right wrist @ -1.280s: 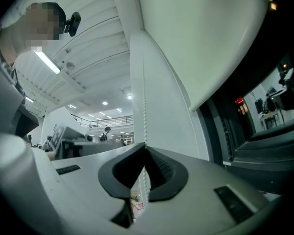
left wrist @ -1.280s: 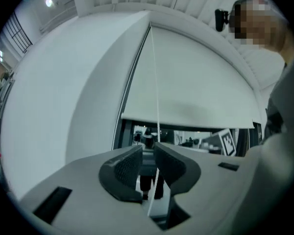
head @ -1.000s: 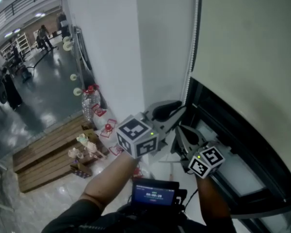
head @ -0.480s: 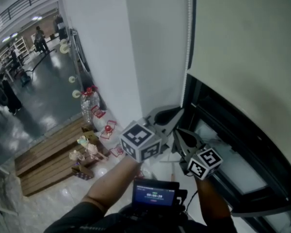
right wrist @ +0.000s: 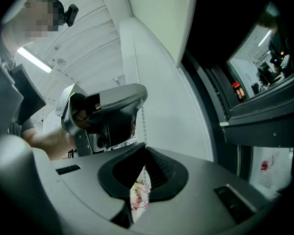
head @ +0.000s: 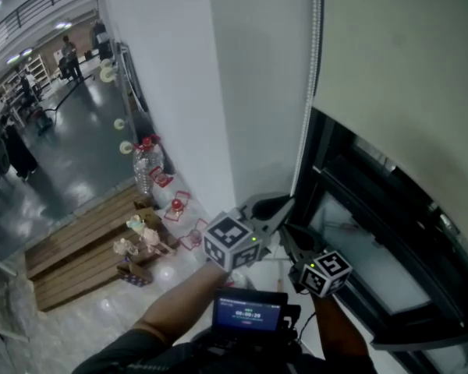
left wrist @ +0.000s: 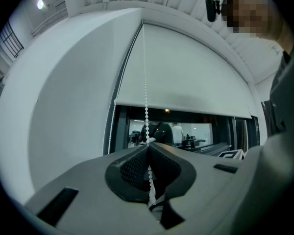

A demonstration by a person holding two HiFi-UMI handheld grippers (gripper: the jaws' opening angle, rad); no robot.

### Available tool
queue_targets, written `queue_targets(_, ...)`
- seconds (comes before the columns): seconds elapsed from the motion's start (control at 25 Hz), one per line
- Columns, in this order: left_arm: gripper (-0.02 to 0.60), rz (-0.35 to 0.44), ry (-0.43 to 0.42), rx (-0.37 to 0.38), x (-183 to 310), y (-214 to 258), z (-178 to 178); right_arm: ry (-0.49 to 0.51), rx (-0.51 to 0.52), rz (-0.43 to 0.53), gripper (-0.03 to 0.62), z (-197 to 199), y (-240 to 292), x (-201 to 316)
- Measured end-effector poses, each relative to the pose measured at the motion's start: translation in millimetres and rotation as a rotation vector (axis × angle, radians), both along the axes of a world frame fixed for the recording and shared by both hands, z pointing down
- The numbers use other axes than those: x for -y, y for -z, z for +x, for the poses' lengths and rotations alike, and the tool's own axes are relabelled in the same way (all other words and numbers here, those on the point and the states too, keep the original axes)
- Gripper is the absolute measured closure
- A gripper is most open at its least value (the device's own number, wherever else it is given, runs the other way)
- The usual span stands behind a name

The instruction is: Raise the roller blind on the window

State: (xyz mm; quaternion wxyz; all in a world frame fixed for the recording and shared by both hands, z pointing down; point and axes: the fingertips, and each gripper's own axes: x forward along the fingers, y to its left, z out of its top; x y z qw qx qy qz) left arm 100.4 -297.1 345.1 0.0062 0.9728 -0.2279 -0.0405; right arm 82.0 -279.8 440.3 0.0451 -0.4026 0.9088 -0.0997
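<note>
The cream roller blind [head: 405,68] hangs over the dark window [head: 359,240], with its bottom edge [left wrist: 186,110] partway up. Its white bead chain [head: 306,131] runs down beside the frame. My left gripper [head: 290,202] has just closed its jaws on one strand of the chain [left wrist: 145,82], which passes between the pads, so my left gripper [left wrist: 148,143] is shut on it. A second strand [left wrist: 110,126] hangs free at the left. Just below, my right gripper [head: 287,231] is shut on the same chain [right wrist: 143,124]; the chain enters my right gripper [right wrist: 145,148], with the left gripper [right wrist: 108,116] right above it.
A white wall pillar [head: 218,92] stands left of the window. Far below lie wooden steps [head: 86,240], a water bottle [head: 144,166] and small items. A screen device [head: 249,312] sits at the person's chest. People move about on the distant floor.
The left gripper's jaws went from open to shut on the chain. Both grippers then sank lower in the head view, and the blind's bottom edge stands higher, baring more window.
</note>
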Motion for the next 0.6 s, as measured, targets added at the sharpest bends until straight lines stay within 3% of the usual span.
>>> queue_targets(0.12,0.583,-0.016,0.0,0.003,-1.0,-12.1,1.8,-0.011,-0.006,-0.036,0.592,2.4,-13.3,-1.5)
queue_targets(0.28,0.583,-0.025,-0.004,0.014,-1.3,-18.4,3.5,-0.036,-0.097,0.004,0.579,13.4,-10.8,-6.7)
queue_targets(0.44,0.583,-0.017,-0.001,0.031,2.6,-16.4,5.7,-0.083,-0.156,0.071,0.554,40.5,20.6,-17.5)
queue_targets(0.6,0.584,-0.025,-0.018,0.018,-4.8,-19.0,5.2,-0.107,-0.098,0.165,0.533,61.3,75.2,-21.3)
